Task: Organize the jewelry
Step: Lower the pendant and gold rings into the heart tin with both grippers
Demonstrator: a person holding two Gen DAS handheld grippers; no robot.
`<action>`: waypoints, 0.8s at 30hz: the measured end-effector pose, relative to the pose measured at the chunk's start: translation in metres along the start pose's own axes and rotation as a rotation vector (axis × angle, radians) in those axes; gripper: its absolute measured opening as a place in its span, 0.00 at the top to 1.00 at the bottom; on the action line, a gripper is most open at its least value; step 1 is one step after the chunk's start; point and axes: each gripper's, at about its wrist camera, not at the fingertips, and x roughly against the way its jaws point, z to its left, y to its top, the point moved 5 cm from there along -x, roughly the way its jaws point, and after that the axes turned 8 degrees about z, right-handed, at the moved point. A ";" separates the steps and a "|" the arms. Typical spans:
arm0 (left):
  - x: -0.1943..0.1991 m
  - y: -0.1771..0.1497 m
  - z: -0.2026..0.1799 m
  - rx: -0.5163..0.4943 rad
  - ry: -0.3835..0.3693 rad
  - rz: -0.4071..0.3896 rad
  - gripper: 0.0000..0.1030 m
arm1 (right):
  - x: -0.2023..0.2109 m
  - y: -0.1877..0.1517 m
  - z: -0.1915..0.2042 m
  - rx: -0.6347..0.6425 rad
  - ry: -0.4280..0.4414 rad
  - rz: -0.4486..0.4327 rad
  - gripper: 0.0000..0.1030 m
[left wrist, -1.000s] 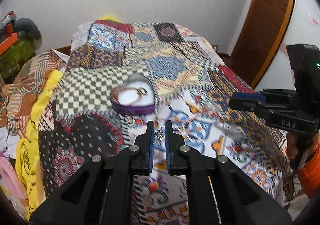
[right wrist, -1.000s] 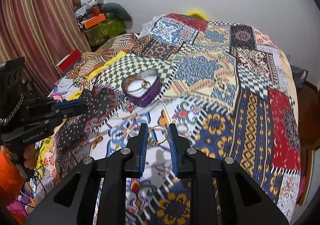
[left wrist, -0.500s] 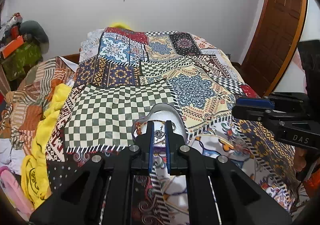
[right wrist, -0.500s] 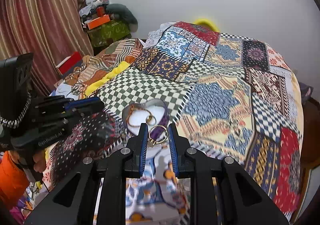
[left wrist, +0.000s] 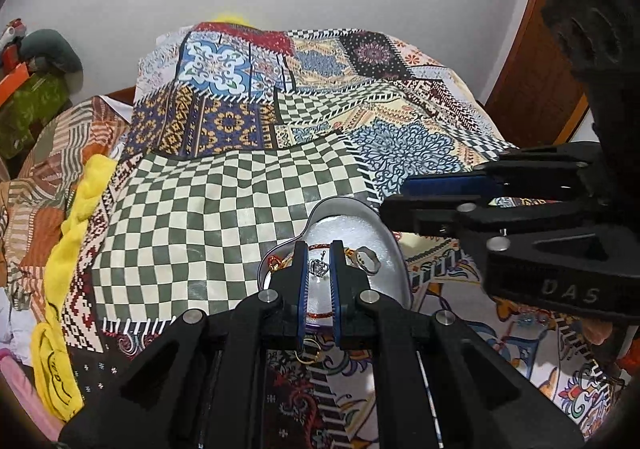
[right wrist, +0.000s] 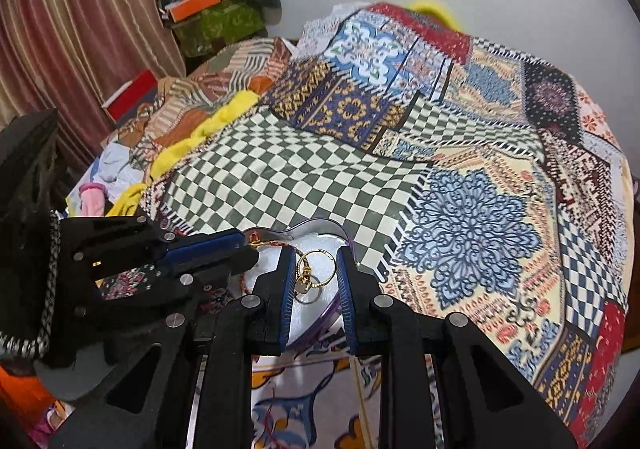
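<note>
I hold both grippers over the heart box (left wrist: 394, 249), which sits on the quilt (left wrist: 224, 217) at about 6 o'clock in each wrist view, because that is where the jewelry goes. My left gripper (left wrist: 319, 269) is nearly closed, its blue pads pinching a small silver charm (left wrist: 319, 268) so it hangs right above the box's white lining. Already lying inside are a red-and-gold bracelet (left wrist: 280, 262) at 9 o'clock of the charm and a silver ring (left wrist: 368, 259) at 3 o'clock.

My right gripper (right wrist: 313, 281) stands a little wider, and gold rings (right wrist: 314, 273) sit between its pads; they look pressed against the left pad, though I cannot tell whether both pads truly grip them. It too hangs over the lining, just beside the other tool.

I judge both pieces are placed for release. One gold hoop (left wrist: 306, 357) lies on the quilt at 6 o'clock of the box, not yet collected.
</note>
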 end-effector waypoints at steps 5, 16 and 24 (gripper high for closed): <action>-0.009 -0.001 0.006 0.022 -0.021 0.022 0.92 | -0.014 0.005 -0.002 -0.015 0.034 0.045 0.82; -0.001 -0.004 0.004 0.012 -0.029 0.014 0.91 | -0.026 0.009 -0.002 -0.037 0.085 0.095 0.82; 0.027 -0.007 0.005 0.018 -0.009 -0.017 0.77 | -0.001 0.007 0.001 -0.028 0.049 0.057 0.81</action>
